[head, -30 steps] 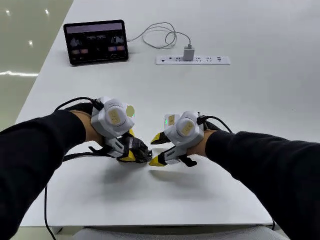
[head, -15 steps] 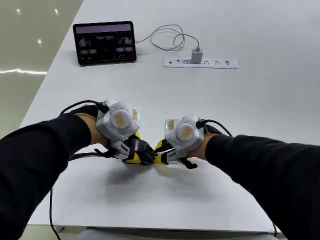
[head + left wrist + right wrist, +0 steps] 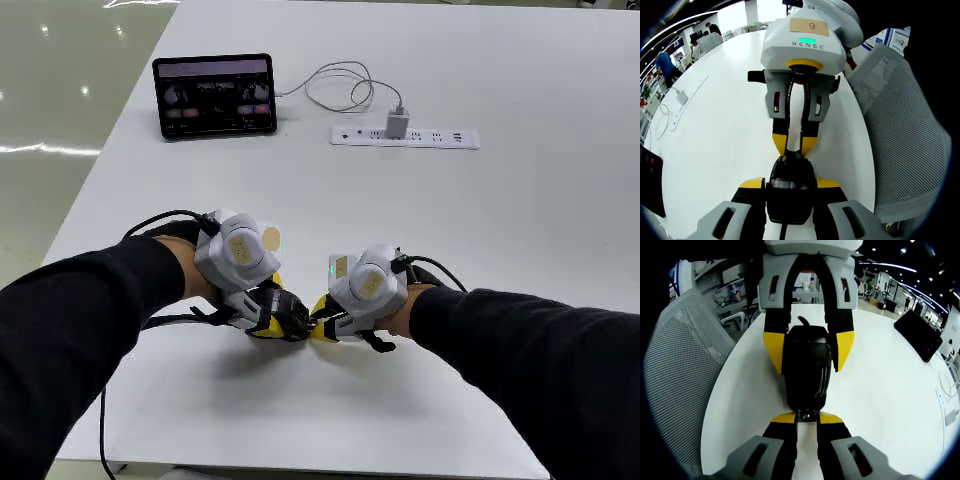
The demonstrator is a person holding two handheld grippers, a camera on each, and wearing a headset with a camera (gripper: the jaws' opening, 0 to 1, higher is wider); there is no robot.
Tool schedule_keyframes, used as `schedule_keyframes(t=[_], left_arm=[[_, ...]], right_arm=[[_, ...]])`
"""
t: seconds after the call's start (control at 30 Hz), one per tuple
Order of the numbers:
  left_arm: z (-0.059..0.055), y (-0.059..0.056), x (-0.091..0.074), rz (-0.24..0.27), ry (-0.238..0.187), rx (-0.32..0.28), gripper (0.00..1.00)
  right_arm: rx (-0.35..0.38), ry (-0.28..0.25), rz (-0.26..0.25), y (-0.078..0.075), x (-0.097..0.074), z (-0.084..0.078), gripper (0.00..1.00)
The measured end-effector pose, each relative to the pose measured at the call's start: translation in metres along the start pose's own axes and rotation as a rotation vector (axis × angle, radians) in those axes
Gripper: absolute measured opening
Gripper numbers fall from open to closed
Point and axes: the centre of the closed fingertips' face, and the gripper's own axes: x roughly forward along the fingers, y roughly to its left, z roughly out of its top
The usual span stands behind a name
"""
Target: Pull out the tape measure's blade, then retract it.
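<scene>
Between the jaws of the left gripper (image 3: 790, 182) sits the tape measure (image 3: 790, 197), black case, clamped across its sides; jaws abt half open, yellow tips touching the case on both flanks, so we read a firm hold, w/ the case on or just above the white bench (image 3: 450, 260); can't tell which. Straight ahead of those jaws the right gripper (image 3: 807, 418) faces them nose-to-nose; its jaws are narrow, nearly closed, tips pinched at the front end of the case where the blade should exit; a small dark tab (image 3: 807, 414) lies between the tips, prob the blade's end hook, tho too small to be sure. Right tips & case are touching, so we judge the blade not yet drawn: step in hand = grip on the blade end; pull-out barely begun, retraction all to come. Next move, as we see it: left jaws tight on the case as anchor; right gripper drawn straight back away from the left jaws, along the blade's line, no twist, else the tab may slip from so narrow a pinch; if it slips, we re-pinch at the mouth. For the return we'd ease the right jaws back toward the left ones rather than let go, since a spring blade snaps in fast.
</scene>
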Motion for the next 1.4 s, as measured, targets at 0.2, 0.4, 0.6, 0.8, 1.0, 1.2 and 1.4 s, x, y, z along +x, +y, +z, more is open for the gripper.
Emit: schedule_keyframes(t=[0.2, 0.4, 0.6, 0.8, 1.0, 1.2, 1.4], left_arm=[[0.000, 0.001, 0.001, 0.009, 0.005, -0.009, 0.32], [0.000, 0.000, 0.001, 0.009, 0.000, -0.005, 0.31], [0.001, 0.000, 0.001, 0.011, 0.001, -0.009, 0.32], [0.001, 0.000, 0.001, 0.016, 0.000, -0.018, 0.32], [0.001, 0.000, 0.001, 0.015, -0.011, -0.027, 0.32], [0.002, 0.000, 0.001, 0.017, -0.013, -0.035, 0.32], [0.002, 0.000, 0.001, 0.021, -0.017, -0.037, 0.32]], right_arm=[[0.012, 0.000, -0.007, -0.002, -0.001, -0.002, 0.09], [0.007, 0.005, -0.010, -0.001, -0.002, -0.003, 0.08], [0.023, 0.010, -0.011, -0.001, -0.006, -0.006, 0.08], [0.034, 0.019, -0.008, -0.001, -0.010, -0.012, 0.08], [0.038, 0.022, -0.007, 0.000, -0.015, -0.017, 0.08], [0.036, 0.027, -0.006, -0.002, -0.020, -0.021, 0.08], [0.056, 0.028, -0.005, -0.003, -0.025, -0.027, 0.08]])
